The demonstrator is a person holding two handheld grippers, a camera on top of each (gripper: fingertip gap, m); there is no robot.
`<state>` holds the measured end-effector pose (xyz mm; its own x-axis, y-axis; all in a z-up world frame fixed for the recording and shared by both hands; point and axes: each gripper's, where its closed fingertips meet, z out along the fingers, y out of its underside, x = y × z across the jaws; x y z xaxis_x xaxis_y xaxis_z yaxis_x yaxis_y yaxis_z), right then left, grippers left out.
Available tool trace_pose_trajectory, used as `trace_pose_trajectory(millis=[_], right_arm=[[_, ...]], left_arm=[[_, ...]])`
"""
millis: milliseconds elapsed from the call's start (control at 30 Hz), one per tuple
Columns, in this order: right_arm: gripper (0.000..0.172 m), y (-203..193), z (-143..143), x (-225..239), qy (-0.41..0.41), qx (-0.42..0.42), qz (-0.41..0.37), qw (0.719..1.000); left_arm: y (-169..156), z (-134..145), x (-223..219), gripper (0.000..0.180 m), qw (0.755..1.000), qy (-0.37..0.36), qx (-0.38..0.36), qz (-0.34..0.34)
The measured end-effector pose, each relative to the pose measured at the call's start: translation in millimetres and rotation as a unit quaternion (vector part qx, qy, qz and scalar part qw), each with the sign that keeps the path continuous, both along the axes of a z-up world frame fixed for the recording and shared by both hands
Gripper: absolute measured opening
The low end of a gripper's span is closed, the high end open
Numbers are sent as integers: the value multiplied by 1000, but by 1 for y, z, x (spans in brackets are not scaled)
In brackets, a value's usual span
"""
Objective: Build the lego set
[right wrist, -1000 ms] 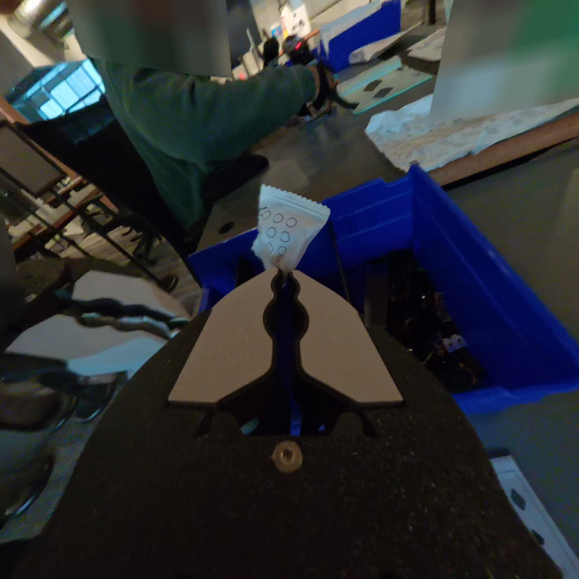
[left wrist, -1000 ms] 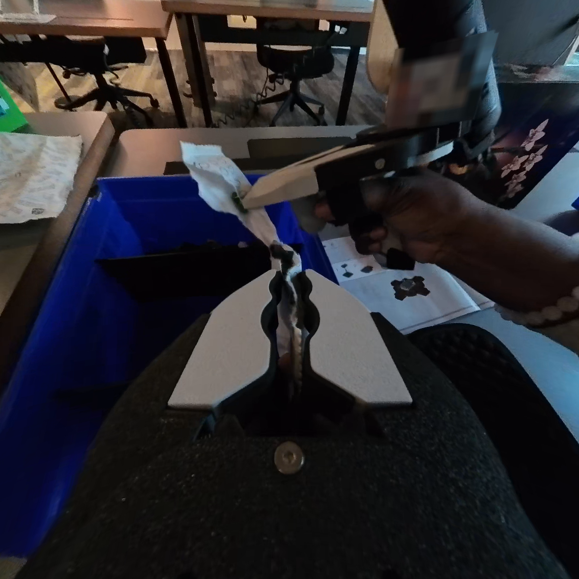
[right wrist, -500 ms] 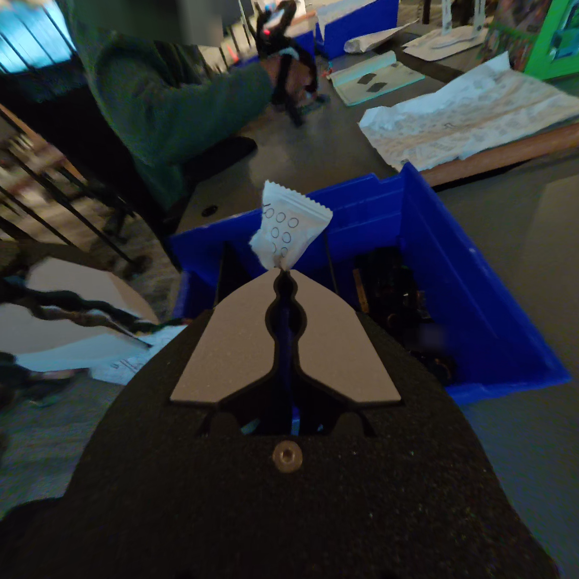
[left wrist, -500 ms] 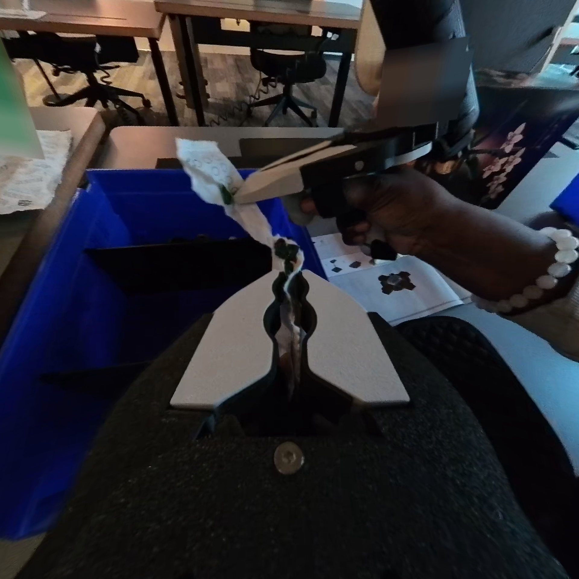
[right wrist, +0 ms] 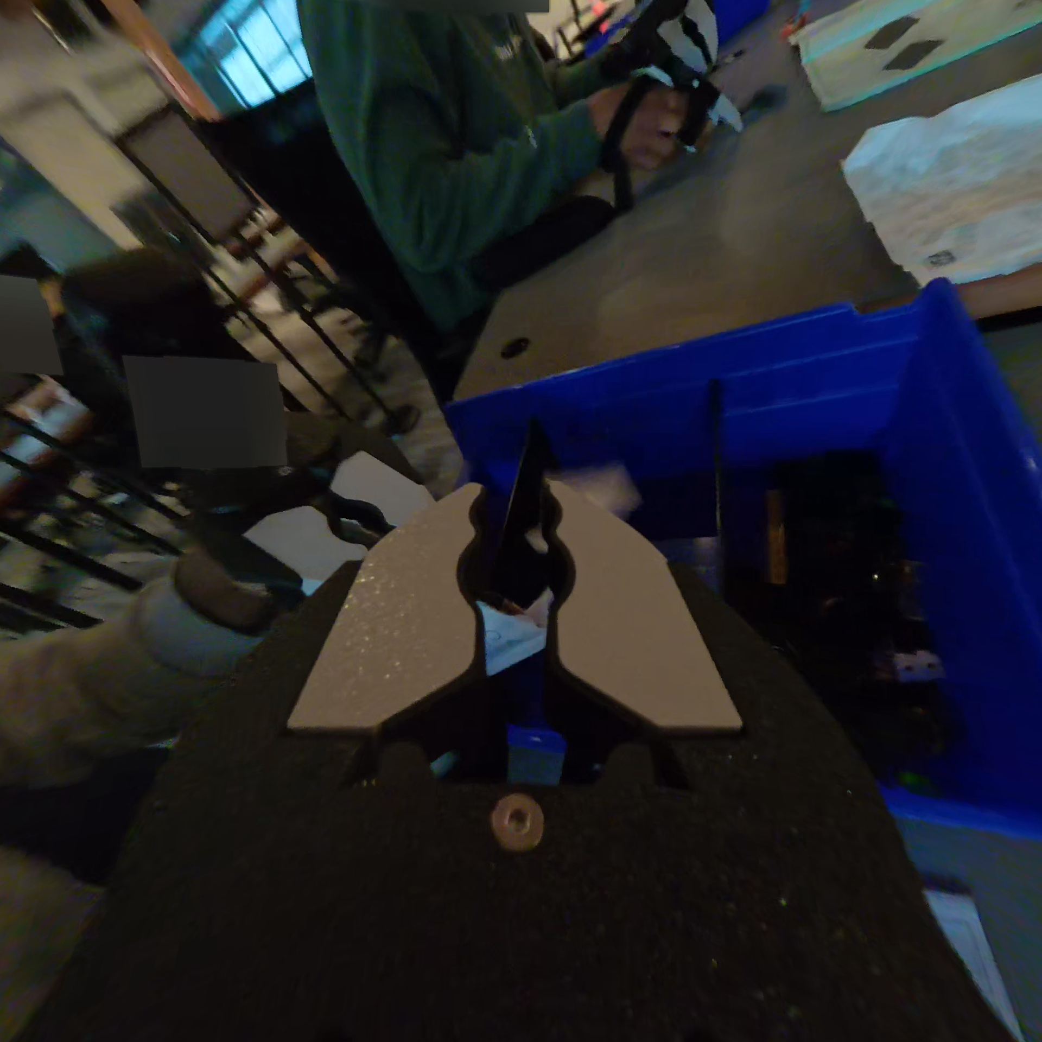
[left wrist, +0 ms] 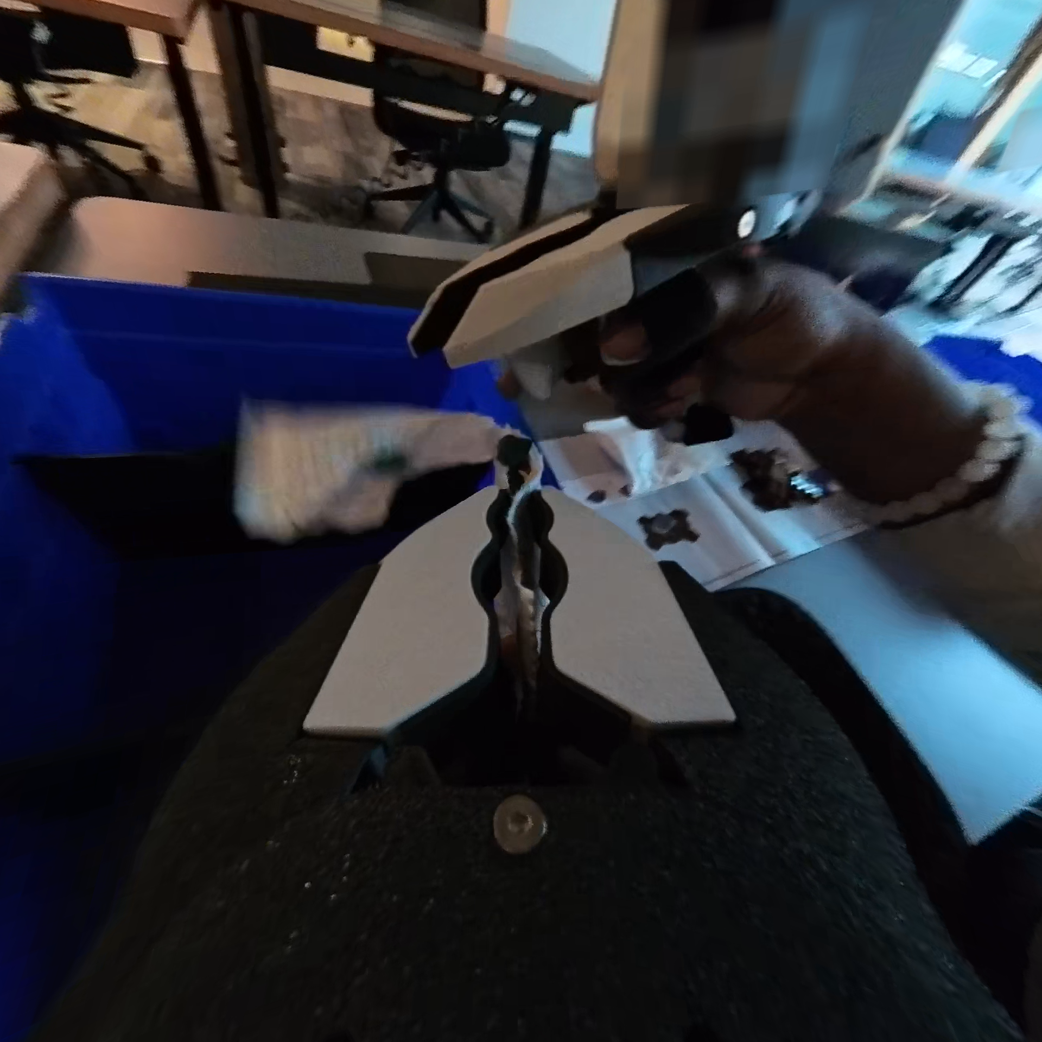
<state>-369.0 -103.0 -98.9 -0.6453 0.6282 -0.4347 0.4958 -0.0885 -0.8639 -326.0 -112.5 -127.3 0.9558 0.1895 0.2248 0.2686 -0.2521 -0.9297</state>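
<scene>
Left gripper [left wrist: 521, 496] is clamping a torn white paper packet [left wrist: 338, 468] over the blue bin [left wrist: 141, 361]; right gripper [right wrist: 516, 499] is hovering with jaws slightly apart, gripping nothing.

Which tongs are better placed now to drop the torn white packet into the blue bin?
Likely left: the left tongs pinch the torn white packet over the blue bin; the right tongs stand open above, apart from it.

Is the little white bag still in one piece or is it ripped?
Ripped. One blurred piece is loose over the blue bin; a strip stays pinched in the left gripper. The right gripper is apart from both.
</scene>
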Motion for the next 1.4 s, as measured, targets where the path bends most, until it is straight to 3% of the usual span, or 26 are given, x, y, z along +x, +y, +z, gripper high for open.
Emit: trace_pose_trajectory(millis=[67,267,433,533,633,900,933,967,1100,1200,1300,1400], right_arm=[[11,6,-1,-3,-7,-11,-3,1000],[38,27,-18,-11,-67,48,-3,997],[32,26,-21,11,-97,77,80,989],[24,21,-25,39,-14,137,198,970],[33,28,-47,30,67,266,194,942],[30,21,-63,16,28,313,234,920],[24,20,-65,15,28,327,236,915],[6,22,-67,13,33,346,237,907],[3,24,-54,21,29,354,256,899],[8,26,-52,27,-4,397,270,877],[3,25,-56,24,11,435,280,856],[4,22,-55,21,2,411,273,869]], left_arm=[[2,1,-1,8,1000,-6,9,-10],[0,1,2,8,1000,17,8,-20],[-3,4,2,8,999,25,8,-23],[-7,15,-2,8,999,22,16,-29],[-9,24,-3,8,999,26,13,-40],[-10,43,-2,8,998,33,29,-44],[-11,44,-2,8,998,31,34,-44],[-12,44,-3,8,998,30,34,-44],[-22,21,-19,8,999,44,-29,-7],[-27,-1,-25,8,997,35,-70,1],[-25,-10,-22,8,996,33,-86,-6],[-25,-11,-20,8,995,39,-94,-8]])
